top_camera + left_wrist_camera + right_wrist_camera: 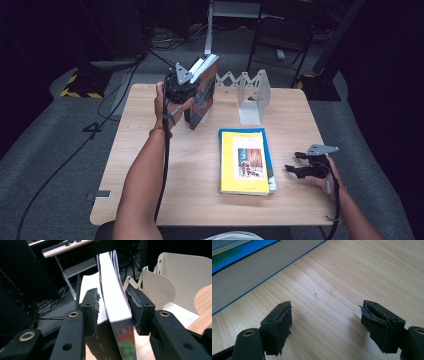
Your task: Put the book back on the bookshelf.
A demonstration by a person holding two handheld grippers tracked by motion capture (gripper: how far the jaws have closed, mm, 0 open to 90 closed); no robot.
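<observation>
High view: left tongs raised, gripping book.

**Books, bookends and grippers counted**

Three books are showing: one upright book and two stacked flat, a yellow book over a blue book. One white bookend is standing on one table. Two grippers are showing, left gripper and right gripper.

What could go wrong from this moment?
The left gripper pinches the book by one corner only, so it may pivot or slip out. In the left gripper view its pages fan open above the jaws and may catch on the bookend. The right gripper rests open, too far off to steady it.
</observation>
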